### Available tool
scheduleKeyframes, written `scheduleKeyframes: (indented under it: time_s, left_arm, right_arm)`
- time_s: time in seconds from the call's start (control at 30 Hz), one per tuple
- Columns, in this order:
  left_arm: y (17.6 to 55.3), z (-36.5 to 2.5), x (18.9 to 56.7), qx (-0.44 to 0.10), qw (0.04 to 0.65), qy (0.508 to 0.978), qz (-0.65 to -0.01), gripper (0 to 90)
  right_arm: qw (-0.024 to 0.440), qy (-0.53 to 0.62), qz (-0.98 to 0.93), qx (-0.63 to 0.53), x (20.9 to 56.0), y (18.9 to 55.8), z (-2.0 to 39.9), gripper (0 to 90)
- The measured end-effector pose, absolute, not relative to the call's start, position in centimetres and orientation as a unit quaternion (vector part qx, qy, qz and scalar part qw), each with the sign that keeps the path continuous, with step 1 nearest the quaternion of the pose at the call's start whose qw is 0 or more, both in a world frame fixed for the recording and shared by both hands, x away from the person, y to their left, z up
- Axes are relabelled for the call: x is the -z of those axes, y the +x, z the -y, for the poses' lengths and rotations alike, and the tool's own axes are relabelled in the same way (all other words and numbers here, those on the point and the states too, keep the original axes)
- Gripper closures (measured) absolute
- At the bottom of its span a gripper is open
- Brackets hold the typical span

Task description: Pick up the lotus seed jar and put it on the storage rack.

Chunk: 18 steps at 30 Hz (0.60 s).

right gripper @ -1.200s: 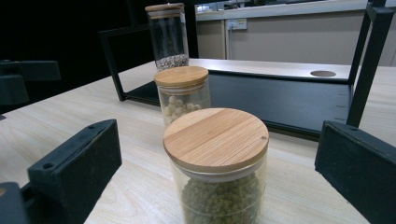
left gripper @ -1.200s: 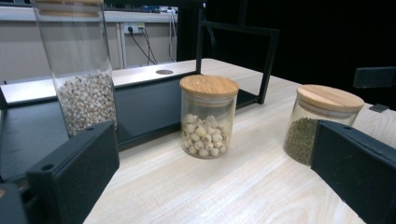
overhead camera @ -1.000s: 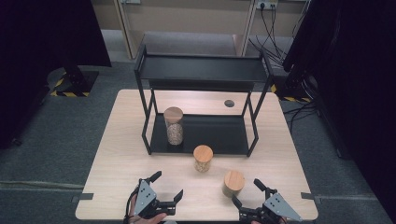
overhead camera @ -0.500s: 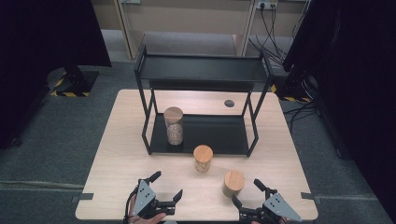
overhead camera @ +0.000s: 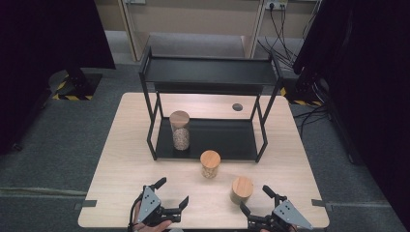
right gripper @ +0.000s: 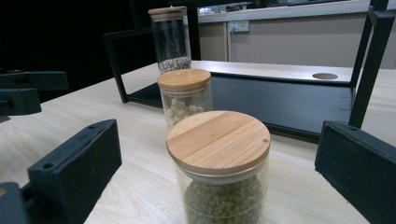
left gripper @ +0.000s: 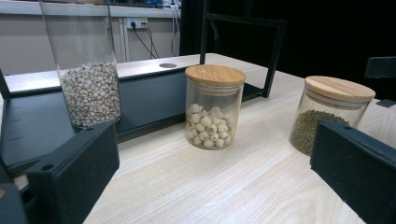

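1. the wooden table (overhead camera: 121, 159) carries a black two-tier shelf (overhead camera: 208, 72) at its far half; the shelf's lower tier already holds the tall jar (overhead camera: 180, 129) of pale grain near its left end, so the work looks like putting jars onto the shelf.
2. two shorter jars stand on the bare table in front of the shelf: the middle jar (overhead camera: 210, 163) of pale round seeds just ahead of the lower tier, and the green-bean jar (overhead camera: 241, 189) nearer the front edge, to the right. both are upright with wooden lids on.
3. the right gripper (overhead camera: 265, 209) sits at the front edge just beside the green-bean jar (right gripper: 218, 168), jaws spread wide and holding nothing; the jar is centred between them in its view.
4. the left gripper (overhead camera: 170, 194) rests at the front edge too, jaws wide apart and empty, well apart from the middle jar (left gripper: 215, 106).
5. judged step: the approach, before any grasp. the next move likely calls for easing the right gripper forward around the green-bean jar's glass body, below the lid, and closing squarely.
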State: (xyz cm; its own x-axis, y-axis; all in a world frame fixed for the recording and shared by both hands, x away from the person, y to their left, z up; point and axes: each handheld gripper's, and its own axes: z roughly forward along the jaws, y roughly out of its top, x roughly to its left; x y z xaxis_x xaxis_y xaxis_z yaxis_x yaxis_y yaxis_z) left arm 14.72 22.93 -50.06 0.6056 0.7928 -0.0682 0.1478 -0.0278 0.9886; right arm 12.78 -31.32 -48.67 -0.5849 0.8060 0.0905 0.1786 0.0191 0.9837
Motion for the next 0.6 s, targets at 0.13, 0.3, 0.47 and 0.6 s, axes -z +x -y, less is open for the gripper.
scheduleKeyframes:
  time_s: [0.13, 0.3, 0.47, 0.6]
  left_arm:
    - [14.7, -22.9, 50.1, -0.269, 0.601, 0.664, -0.355, 0.8]
    - [14.7, -23.0, 50.1, -0.269, 0.601, 0.662, -0.358, 0.8]
    - [14.7, -23.0, 50.1, -0.270, 0.601, 0.661, -0.359, 0.8]
    - [14.7, -23.0, 50.1, -0.269, 0.601, 0.661, -0.359, 0.8]
  right_arm:
    - [0.262, 0.369, -0.664, -0.595, 48.6, 12.8, 31.2, 0.7]
    - [0.261, 0.363, -0.665, -0.598, 48.3, 12.8, 31.0, 0.7]
    - [0.263, 0.353, -0.667, -0.600, 47.7, 13.2, 30.7, 0.7]
    - [0.262, 0.345, -0.671, -0.602, 47.2, 13.8, 30.6, 0.8]
